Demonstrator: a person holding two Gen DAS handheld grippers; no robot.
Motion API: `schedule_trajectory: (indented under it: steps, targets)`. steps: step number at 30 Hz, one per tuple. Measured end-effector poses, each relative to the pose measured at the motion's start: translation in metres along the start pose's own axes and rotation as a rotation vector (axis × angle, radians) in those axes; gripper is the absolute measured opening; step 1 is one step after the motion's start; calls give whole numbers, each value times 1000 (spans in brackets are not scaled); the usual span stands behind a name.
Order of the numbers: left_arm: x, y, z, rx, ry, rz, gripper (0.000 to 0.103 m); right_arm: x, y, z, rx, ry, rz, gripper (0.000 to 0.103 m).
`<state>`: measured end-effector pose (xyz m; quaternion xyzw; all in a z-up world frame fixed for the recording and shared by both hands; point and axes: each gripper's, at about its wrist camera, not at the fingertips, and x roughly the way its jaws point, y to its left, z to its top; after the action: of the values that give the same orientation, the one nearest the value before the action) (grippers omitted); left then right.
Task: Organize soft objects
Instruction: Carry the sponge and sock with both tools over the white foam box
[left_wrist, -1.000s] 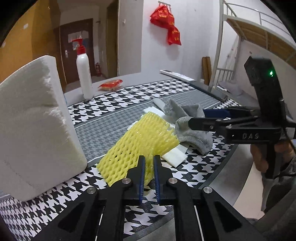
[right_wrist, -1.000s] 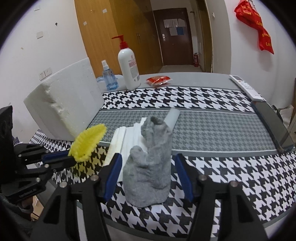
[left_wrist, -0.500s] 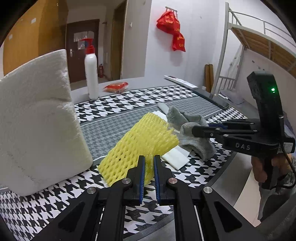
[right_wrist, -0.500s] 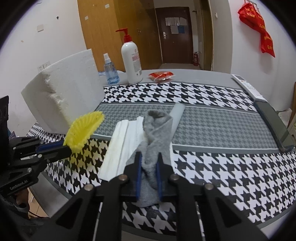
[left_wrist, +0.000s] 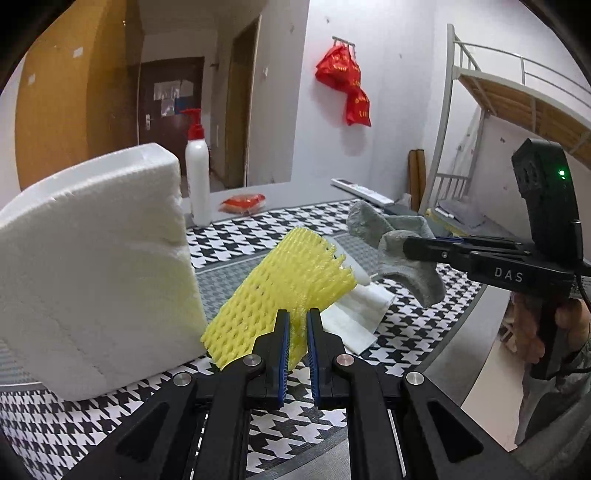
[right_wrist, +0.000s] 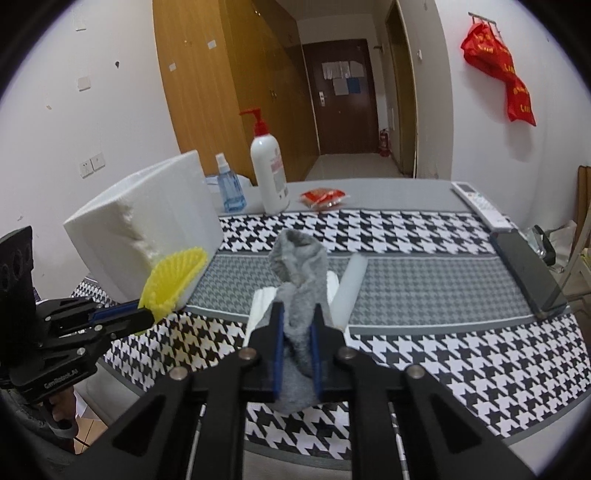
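Two views: one from each wrist, taken in turn.

Left wrist, left hand-held gripper (left_wrist: 294, 334): jaws narrow, pinched on the near edge of the yellow foam net (left_wrist: 284, 286), which is held tilted above the desk (left_wrist: 402, 325).
Left wrist, foam block (left_wrist: 92, 266): big, white, standing on the desk at the left, just beside the net.
Left wrist, right hand-held gripper (left_wrist: 410, 248): reaches in from the right, clamped on the grey sock (left_wrist: 402, 254), whose ends hang clear of the desk.
Left wrist, white foam sheets (left_wrist: 354, 314): flat on the desk under and beyond the net.
Left wrist, far: pump bottle (left_wrist: 197, 184) and red packet (left_wrist: 243, 202).

Right wrist, right hand-held gripper: jaws close together, holding the grey sock at its middle; its toe hangs below the jaws, its cuff stands up beyond them.
Right wrist, left hand-held gripper: at the left, holding the yellow net in front of the foam block.
Right wrist, spray bottle (right_wrist: 229, 188): far, left of the pump bottle.
Right wrist, remote control (right_wrist: 480, 203): far right edge of the desk.
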<state>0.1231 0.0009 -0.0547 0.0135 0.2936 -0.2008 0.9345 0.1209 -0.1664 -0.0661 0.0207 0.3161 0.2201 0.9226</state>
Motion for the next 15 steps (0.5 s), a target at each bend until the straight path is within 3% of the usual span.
schedule_trajectory:
  steps: [15]
  targets:
    - [-14, -3, 26, 11, -62, -4, 10, -30, 14, 17, -12, -108, -16, 15]
